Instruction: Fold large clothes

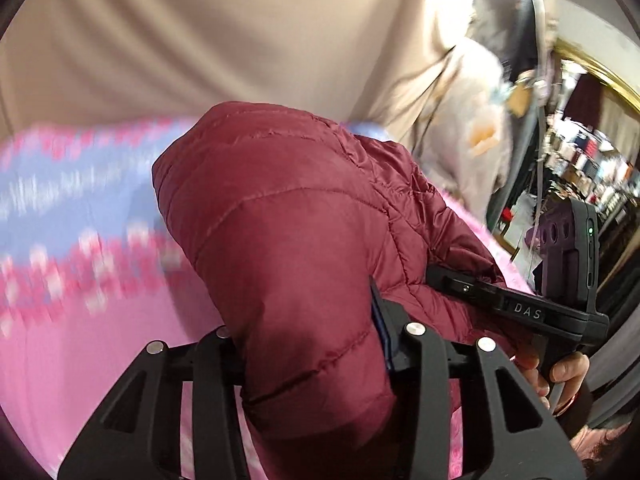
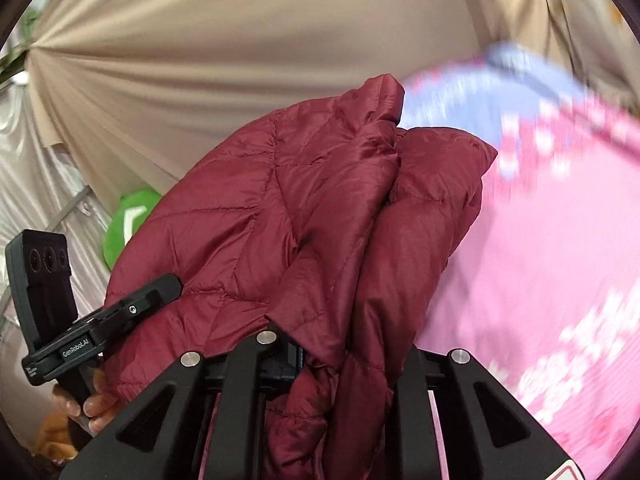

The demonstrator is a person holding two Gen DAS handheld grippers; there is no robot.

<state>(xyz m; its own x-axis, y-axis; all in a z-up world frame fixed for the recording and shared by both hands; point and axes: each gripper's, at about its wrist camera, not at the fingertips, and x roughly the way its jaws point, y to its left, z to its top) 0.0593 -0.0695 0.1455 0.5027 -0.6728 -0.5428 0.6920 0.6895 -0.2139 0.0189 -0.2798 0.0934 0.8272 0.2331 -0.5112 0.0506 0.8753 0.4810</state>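
A dark red quilted puffer jacket is bunched up and held off the pink bed cover. My left gripper is shut on a thick fold of the jacket; the fabric hides its fingertips. My right gripper reaches into the jacket from the right in the left wrist view. In the right wrist view the jacket fills the middle, and my right gripper is shut on several bunched layers of it. My left gripper shows at the left, clamped on the jacket's edge.
The pink bed cover with a blue and red patterned band lies below, blurred. A beige curtain hangs behind. A grey coat hangs at the right beside a gold-framed mirror. A green cushion sits at the left.
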